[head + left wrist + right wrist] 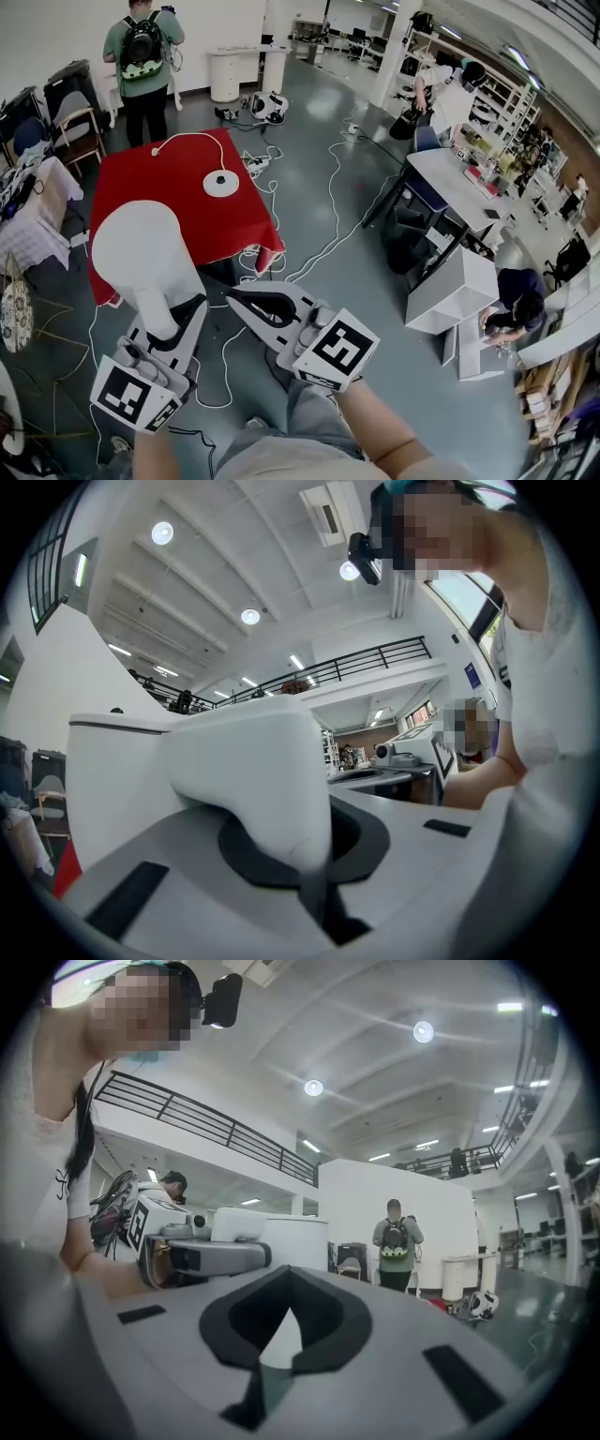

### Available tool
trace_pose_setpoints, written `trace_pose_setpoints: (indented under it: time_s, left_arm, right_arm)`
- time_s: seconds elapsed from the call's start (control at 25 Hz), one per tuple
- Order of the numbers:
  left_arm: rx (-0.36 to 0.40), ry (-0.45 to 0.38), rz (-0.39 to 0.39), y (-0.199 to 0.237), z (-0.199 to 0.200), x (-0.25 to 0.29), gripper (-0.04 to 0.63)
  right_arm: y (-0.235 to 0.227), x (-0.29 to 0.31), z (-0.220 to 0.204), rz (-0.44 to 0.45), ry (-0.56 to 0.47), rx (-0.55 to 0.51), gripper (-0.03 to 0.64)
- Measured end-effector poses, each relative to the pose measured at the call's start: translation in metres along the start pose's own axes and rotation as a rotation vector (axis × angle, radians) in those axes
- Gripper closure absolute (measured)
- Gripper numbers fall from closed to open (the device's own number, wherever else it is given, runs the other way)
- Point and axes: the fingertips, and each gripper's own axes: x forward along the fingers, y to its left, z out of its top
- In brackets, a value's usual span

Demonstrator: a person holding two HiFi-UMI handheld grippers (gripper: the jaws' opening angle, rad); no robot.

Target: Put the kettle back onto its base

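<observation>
The left hand-held gripper point(178, 319) is clamped on the handle point(267, 761) of the white kettle point(141, 253), which hangs upright in the air over the near edge of the red counter point(155, 183). Its round white base point(221, 184) lies farther back on that counter, well apart from the kettle. The right hand-held gripper point(239, 298) hovers off the counter's near right corner, jaws together on nothing

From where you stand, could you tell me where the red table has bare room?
The red table is bare between the base and its near edge, and left of the base inside the cord loop. The kettle hides its near-left corner.
</observation>
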Motion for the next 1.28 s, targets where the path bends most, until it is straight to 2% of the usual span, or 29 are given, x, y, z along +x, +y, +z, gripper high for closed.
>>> trace_pose_setpoints:
  time_s: [0.2, 0.4, 0.64, 0.84, 1.08, 1.28]
  left_arm:
    - [0.002, 0.004, 0.026, 0.018, -0.007, 0.043, 0.589]
    - [0.007, -0.007, 0.078, 0.035, -0.005, 0.102, 0.589]
    - [-0.001, -0.032, 0.167, 0.049, -0.003, 0.165, 0.589]
    - [0.005, -0.047, 0.219, 0.057, -0.006, 0.199, 0.589]
    - [0.001, -0.024, 0.221, 0.074, -0.019, 0.225, 0.589]
    - [-0.001, -0.013, 0.180, 0.107, -0.032, 0.246, 0.589]
  right_arm:
    - [-0.041, 0.009, -0.009, 0.084, 0.010, 0.011, 0.611]
    - [-0.100, 0.011, -0.008, 0.157, 0.006, 0.002, 0.611]
    - [-0.176, -0.003, -0.006, 0.201, 0.001, -0.007, 0.611]
    - [-0.217, -0.012, -0.012, 0.227, 0.003, -0.020, 0.611]
    - [-0.244, -0.005, -0.024, 0.236, -0.005, 0.007, 0.611]
    - [-0.274, 0.019, -0.030, 0.199, -0.015, 0.034, 0.610]
